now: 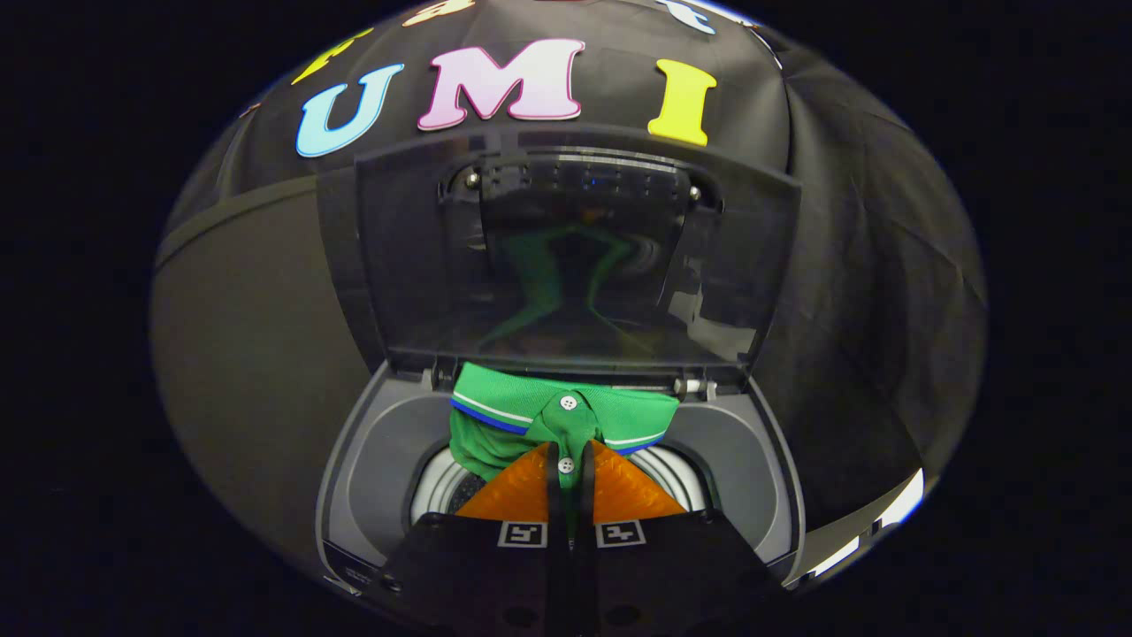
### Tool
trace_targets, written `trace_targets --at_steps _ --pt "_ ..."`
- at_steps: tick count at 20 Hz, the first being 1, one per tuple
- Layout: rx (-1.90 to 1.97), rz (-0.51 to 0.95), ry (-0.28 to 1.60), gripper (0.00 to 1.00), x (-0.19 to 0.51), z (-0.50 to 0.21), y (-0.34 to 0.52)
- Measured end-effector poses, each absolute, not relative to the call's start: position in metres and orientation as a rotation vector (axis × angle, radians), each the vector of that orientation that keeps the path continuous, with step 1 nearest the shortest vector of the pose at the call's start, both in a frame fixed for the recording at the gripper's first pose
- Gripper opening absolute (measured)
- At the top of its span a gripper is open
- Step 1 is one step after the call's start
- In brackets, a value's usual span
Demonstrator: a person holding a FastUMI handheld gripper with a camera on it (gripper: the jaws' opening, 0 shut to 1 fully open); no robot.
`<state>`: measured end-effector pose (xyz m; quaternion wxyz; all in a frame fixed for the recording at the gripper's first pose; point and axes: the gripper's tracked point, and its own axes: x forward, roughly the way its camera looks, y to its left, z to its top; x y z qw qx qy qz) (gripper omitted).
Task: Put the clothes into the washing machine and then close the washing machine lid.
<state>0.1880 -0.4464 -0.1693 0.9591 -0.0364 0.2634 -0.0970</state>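
gripper (pixel 570 460): fingers nearly together, clamped on the shirt's button placket; thin strip of green cloth pinched betw them. One white button sits right at the tips, in the gap.
fingers (pixel 517 491): both press the cloth from either side, held over the drum mouth.
shirt (pixel 513 420): green polo w/ white + blue stripe on collar, two white buttons on placket. Hangs from the tips, bunched at 12 o'clock of the fingers, over the washer opening. Upper button just beyond the tips. Collar spreads to 10 and 2 o'clock of the tips. Left part of the cloth droops down into the opening at approx 9 o'clock of the tips; can't tell how deep.
washing machine (pixel 371 460): top-loader, grey top deck rings the opening. Fingers sit over its middle.
drum (pixel 438 487): light metal rim shows at 8 and 3 o'clock of the tips, behind the fingers + shirt.
lid (pixel 575 257): dark, see-thru, standing upright, open, hinged at the far edge of the deck at 12 o'clock beyond the shirt. Green reflection of the shirt shows in its panel.
hinge (pixel 692 386): small pale pin at lid's base, approx 2 o'clock of the tips.
wall (pixel 884 265): black cloth behind + both sides of the washer.
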Motion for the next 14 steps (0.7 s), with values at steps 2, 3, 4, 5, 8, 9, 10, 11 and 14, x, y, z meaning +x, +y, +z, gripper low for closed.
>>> trace_targets --at_steps 2,3,4,5,8,9,10,11,14 --pt "-0.081 -0.201 0.56 0.05 0.183 -0.181 -0.451" --pt "-0.083 -0.201 0.575 0.05 0.181 -0.186 -0.452" --pt "-0.09 -0.204 0.591 0.06 0.179 -0.192 -0.454" --pt "-0.107 -0.193 0.607 0.06 0.177 -0.198 -0.453" --pt "-0.134 -0.175 0.651 0.05 0.17 -0.212 -0.446" --pt "-0.12 -0.18 0.671 0.05 0.17 -0.22 -0.446" --pt "-0.106 -0.19 0.698 0.05 0.17 -0.229 -0.444" --pt "-0.109 -0.196 0.721 0.06 0.17 -0.234 -0.443" --pt "-0.121 -0.18 0.749 0.05 0.18 -0.244 -0.433"
